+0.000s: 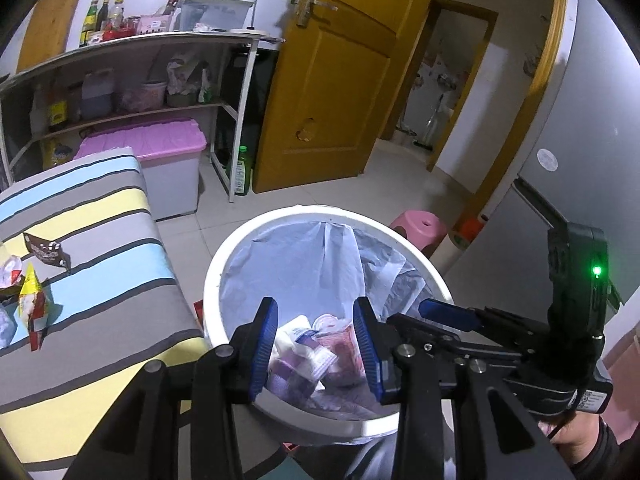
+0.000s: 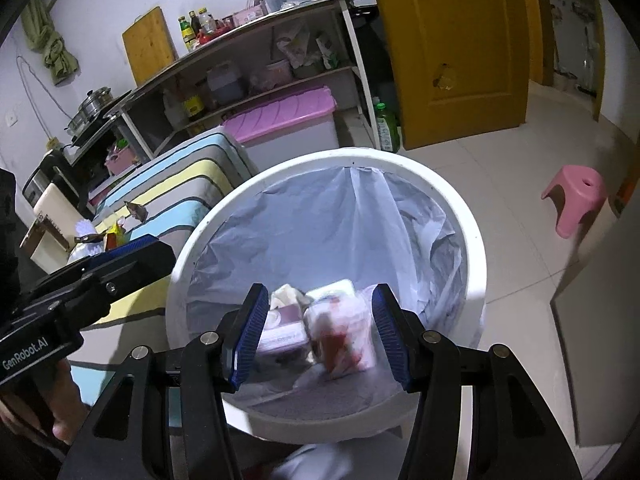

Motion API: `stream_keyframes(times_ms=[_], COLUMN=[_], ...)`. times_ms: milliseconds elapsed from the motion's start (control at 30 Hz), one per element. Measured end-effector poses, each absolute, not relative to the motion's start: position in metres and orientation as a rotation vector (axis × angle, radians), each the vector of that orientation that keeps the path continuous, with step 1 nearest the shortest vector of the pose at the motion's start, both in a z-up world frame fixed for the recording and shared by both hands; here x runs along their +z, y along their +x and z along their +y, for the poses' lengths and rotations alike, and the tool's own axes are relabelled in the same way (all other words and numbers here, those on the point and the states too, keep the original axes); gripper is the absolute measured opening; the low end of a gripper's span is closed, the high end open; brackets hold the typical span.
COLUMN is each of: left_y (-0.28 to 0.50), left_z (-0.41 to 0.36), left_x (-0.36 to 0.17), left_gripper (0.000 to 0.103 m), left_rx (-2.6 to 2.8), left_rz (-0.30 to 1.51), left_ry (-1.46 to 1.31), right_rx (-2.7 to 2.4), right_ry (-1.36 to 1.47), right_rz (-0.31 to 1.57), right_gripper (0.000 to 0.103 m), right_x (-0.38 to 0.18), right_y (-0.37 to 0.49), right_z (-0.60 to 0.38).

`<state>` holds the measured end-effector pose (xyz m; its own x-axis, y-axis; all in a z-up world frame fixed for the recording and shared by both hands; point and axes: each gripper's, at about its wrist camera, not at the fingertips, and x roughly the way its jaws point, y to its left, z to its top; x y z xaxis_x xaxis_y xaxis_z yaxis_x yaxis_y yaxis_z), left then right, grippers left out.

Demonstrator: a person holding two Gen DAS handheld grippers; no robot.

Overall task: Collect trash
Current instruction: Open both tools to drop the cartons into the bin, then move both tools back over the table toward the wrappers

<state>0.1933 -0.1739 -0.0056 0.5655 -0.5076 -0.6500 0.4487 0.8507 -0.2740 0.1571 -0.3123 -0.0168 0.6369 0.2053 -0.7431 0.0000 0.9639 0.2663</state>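
A white trash bin (image 1: 224, 264) with a pale plastic liner stands on the floor beside the striped table; it also fills the right wrist view (image 2: 472, 240). Wrappers and packets (image 1: 312, 344) lie at its bottom (image 2: 340, 328). My left gripper (image 1: 316, 344) is open and empty above the bin's near rim. My right gripper (image 2: 320, 332) is open and empty above the bin too, and shows from the side in the left wrist view (image 1: 448, 316). More trash lies on the striped table: a yellow-red snack bag (image 1: 32, 300), a brown wrapper (image 1: 48, 254) and crumpled paper (image 1: 10, 270).
The striped table (image 1: 92, 240) is left of the bin. Behind it stand a pink-lidded storage box (image 1: 160, 148), a shelf rack (image 1: 132, 80) with bottles, a green bottle (image 1: 242, 172) and a yellow door (image 1: 332, 80). A pink stool (image 2: 576, 200) stands on the tiled floor at right.
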Motion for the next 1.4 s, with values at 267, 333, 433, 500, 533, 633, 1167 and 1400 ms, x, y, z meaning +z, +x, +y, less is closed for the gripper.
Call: stream_keyframes(times_ms=[267, 333, 433, 500, 533, 633, 1167, 1400], left_y=[0.177, 0.171, 0.162, 0.156, 0.152, 0.143, 0.105, 0.099], left_z=[-0.150, -0.143, -0.127, -0.119, -0.114, -0.100, -0.020, 0.010], left_x=[0.002, 0.004, 0.006, 0.007, 0.007, 0.007, -0.003, 0.000], left_gripper=[0.039, 0.039, 0.039, 0.039, 0.039, 0.039, 0.039, 0.039], left_rx=[-0.518, -0.497, -0.455, -0.434, -0.421, -0.390, -0.204, -0.135], left_rz=[0.756, 0.751, 0.745, 0.741, 0.740, 0.739, 0.749, 0.736], left_ry=[-0.106, -0.111, -0.123, -0.130, -0.133, -0.140, -0.196, -0.211], right_rx=[0.139, 0.153, 0.179, 0.201, 0.214, 0.252, 0.445, 0.500], right_ry=[0.252, 0.249, 0.235, 0.223, 0.220, 0.205, 0.127, 0.097], right_rz=[0.839, 0.830, 0.816, 0.812, 0.811, 0.811, 0.842, 0.856], right_gripper=[0.055, 0.055, 0.055, 0.055, 0.055, 0.055, 0.055, 0.055], right_x=[-0.005, -0.001, 0.005, 0.008, 0.009, 0.011, 0.010, 0.010], right_y=[0.149, 0.147, 0.142, 0.139, 0.137, 0.132, 0.122, 0.131], right_z=[-0.305, -0.299, -0.287, -0.279, -0.274, -0.259, -0.180, -0.153])
